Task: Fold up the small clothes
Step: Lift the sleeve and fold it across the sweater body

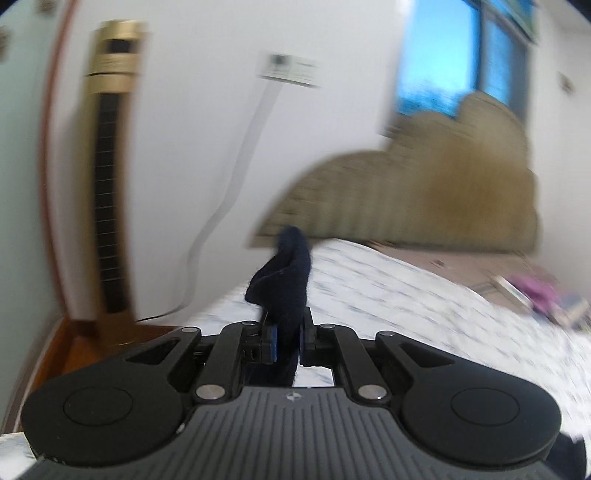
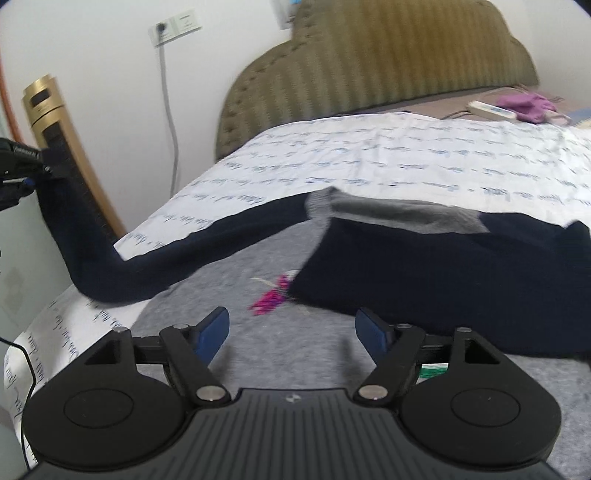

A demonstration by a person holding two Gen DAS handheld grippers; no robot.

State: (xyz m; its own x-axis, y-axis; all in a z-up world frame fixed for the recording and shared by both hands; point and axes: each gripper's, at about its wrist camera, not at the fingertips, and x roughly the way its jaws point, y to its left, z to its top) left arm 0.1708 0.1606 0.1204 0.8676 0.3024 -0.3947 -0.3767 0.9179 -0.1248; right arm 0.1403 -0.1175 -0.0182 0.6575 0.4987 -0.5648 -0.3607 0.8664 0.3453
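A small grey and navy top (image 2: 424, 273) lies on the bed, its navy part folded over the grey front with a pink print (image 2: 271, 293). Its long navy sleeve (image 2: 159, 266) stretches left off the bed's edge and rises to my left gripper (image 2: 27, 168), which is shut on the cuff. In the left wrist view that cuff (image 1: 286, 280) sticks up bunched between the closed pads of the left gripper (image 1: 287, 338), above the bed. My right gripper (image 2: 293, 328) hovers open over the grey front, with nothing between its blue pads (image 2: 212, 332).
The bed carries a white sheet with blue writing (image 2: 406, 158) and an olive padded headboard (image 2: 369, 62). A gold tower fan (image 2: 62, 147) stands by the wall at the left with a cable and socket (image 2: 173, 27). A purple cloth (image 2: 528, 105) and a white power strip (image 2: 491, 110) lie near the headboard.
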